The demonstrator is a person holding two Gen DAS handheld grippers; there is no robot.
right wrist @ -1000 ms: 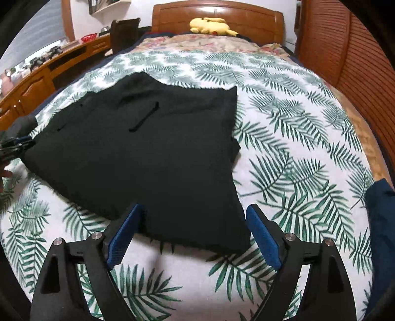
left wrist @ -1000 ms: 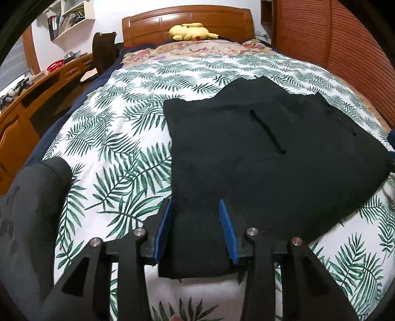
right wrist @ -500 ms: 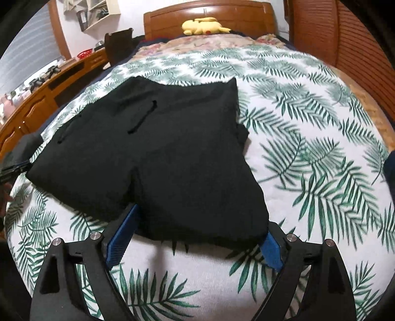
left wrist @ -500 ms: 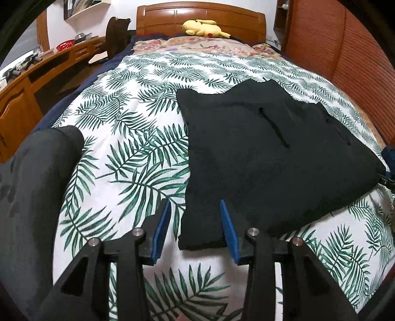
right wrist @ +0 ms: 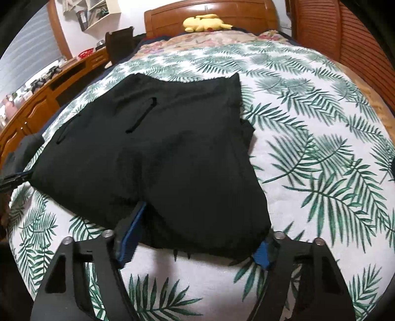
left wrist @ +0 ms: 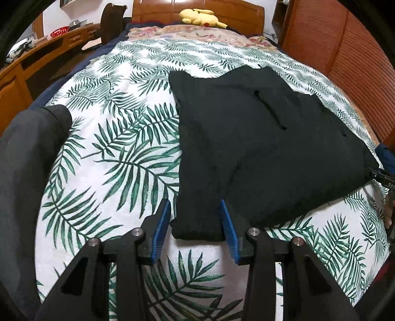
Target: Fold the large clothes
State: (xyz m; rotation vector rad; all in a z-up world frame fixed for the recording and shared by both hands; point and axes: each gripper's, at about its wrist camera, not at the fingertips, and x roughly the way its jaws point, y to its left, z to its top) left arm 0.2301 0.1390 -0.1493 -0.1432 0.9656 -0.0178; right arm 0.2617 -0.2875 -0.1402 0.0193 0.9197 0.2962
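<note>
your black garment (left wrist: pixel 266 153) lies spread on the leaf-print bedspread (left wrist: pixel 118 153), below the yellow plush toy (left wrist: pixel 201 17) at the wooden headboard (left wrist: pixel 197 5). your left gripper (left wrist: pixel 195 223) stands part open, a near corner of the cloth between its blue pads, a gap showing on the left side. your right gripper (right wrist: pixel 200 234) has just been closing; its jaws straddle the other bunched corner, which hides both pads, so i cannot tell if they press it yet.
</note>
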